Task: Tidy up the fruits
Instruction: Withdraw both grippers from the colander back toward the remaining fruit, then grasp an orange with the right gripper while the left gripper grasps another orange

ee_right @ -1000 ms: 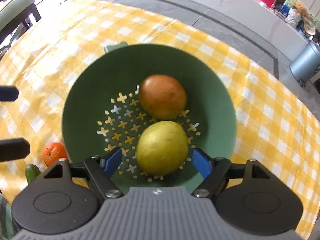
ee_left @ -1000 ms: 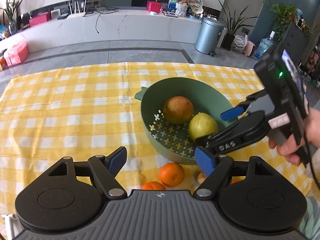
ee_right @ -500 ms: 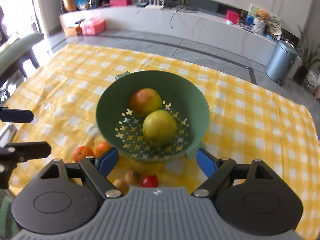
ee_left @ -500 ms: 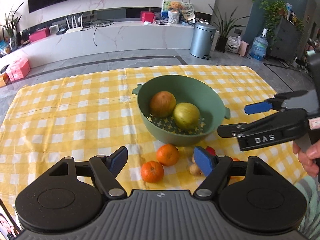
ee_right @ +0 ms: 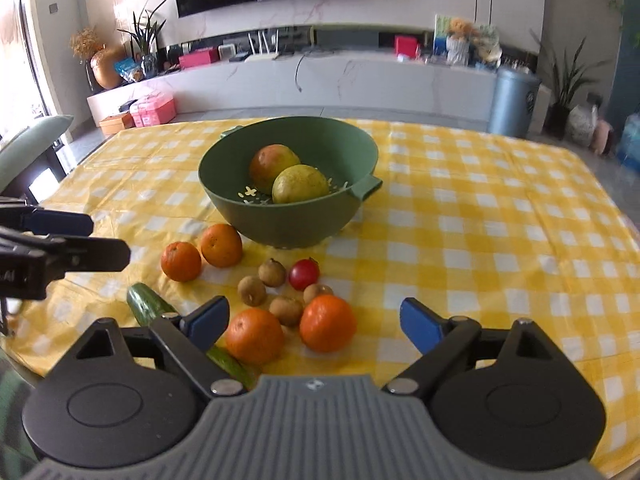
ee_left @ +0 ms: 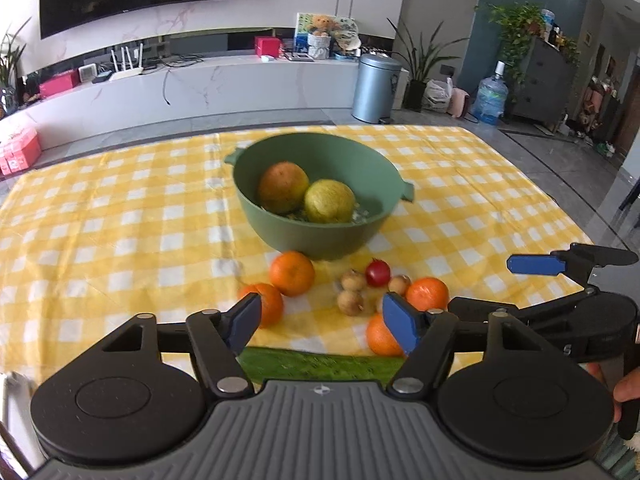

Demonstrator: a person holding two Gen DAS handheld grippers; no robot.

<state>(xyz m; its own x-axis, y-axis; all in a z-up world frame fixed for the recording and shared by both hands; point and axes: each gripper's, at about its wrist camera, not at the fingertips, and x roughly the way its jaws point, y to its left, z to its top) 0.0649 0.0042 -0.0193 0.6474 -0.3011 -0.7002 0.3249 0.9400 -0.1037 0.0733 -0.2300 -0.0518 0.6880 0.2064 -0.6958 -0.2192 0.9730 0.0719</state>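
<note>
With two big fruits already sitting in the green bowl point(ee_right: 288, 216), I judge I'm between picks, lining up the next one from the loose pile on the checked cloth point(ee_right: 480, 240). My right claw point(ee_right: 314, 322) hangs empty, its jaws wide apart and just opened further, with two oranges just ahead of it: the nearer orange point(ee_right: 255, 335) by its left pad and the other orange point(ee_right: 328, 323) squarely in the gap, neither touched. My left claw point(ee_left: 320, 322) is also empty, jaws apart though just narrowed, with the cucumber point(ee_left: 320, 366) lying crosswise right under it. Next I'd drop the right claw over the middle orange, taking care not to knock the small brown fruits point(ee_right: 286, 310) crowding it
</note>
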